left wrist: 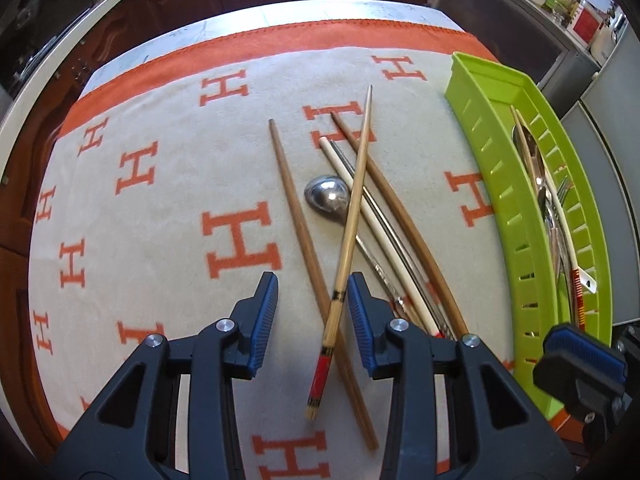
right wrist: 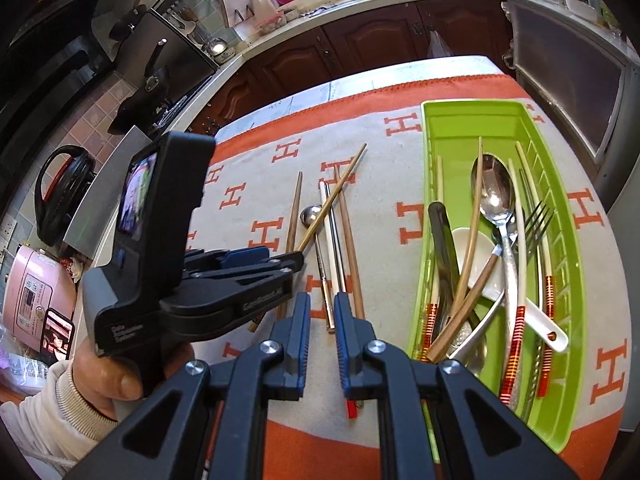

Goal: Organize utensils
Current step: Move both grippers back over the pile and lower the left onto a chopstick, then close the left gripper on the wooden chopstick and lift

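Loose utensils lie on the H-patterned cloth (left wrist: 160, 200): a bamboo chopstick with a red end (left wrist: 348, 248), two brown chopsticks (left wrist: 304, 240), a white chopstick (left wrist: 360, 204) and a steel spoon (left wrist: 326, 196). My left gripper (left wrist: 312, 312) is open with its jaws on either side of the bamboo chopstick, not closed on it; it also shows in the right wrist view (right wrist: 256, 264). My right gripper (right wrist: 322, 328) is open a narrow gap, empty, above the near ends of the white and steel chopsticks (right wrist: 330, 264). The green tray (right wrist: 568, 216) at right holds several utensils.
The tray also shows in the left wrist view (left wrist: 480, 132) along the right edge of the table. Kitchen cabinets (right wrist: 360, 44) and a counter stand behind the table. A pink cooker (right wrist: 28, 300) sits at far left.
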